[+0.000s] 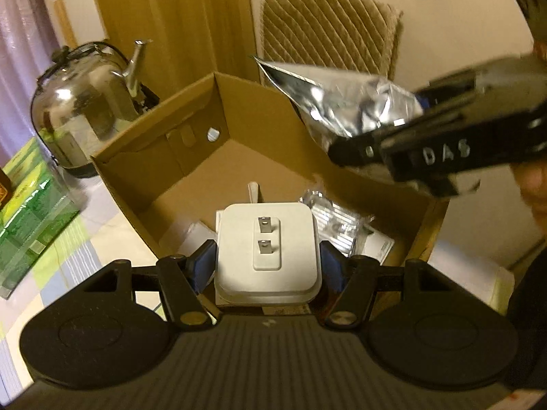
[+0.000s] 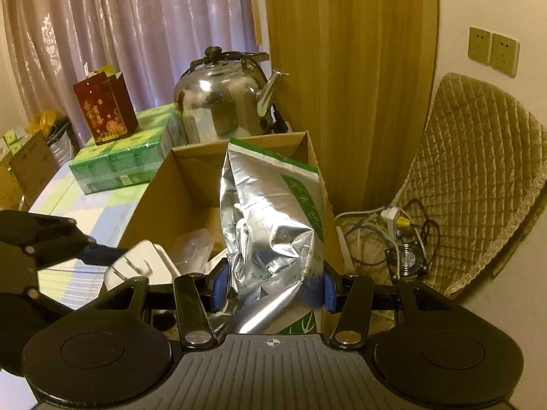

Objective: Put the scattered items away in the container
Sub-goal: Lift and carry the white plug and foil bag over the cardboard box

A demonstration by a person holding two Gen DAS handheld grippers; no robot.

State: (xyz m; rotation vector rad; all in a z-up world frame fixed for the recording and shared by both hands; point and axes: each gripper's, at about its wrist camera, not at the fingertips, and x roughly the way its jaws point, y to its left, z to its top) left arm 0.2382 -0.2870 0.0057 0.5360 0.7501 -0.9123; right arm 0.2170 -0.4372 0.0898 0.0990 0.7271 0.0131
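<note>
A: How far along?

B: Over the cardboard box (image 1: 191, 157), the left gripper (image 1: 268, 259) has its jaws clamped on a white plug adapter (image 1: 268, 249); the right gripper (image 2: 273, 285) pinches a foil pouch (image 2: 270, 218).

A: Anything packed?

B: Some packets lie inside; both held items remain, I judge.

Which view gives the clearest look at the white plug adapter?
The left wrist view: the white plug adapter sits centred and sharp between the left tool's blue pads, both prongs facing the camera, above the cardboard box. The right wrist view catches it only as a blurred shape at the left, partly hidden.
</note>
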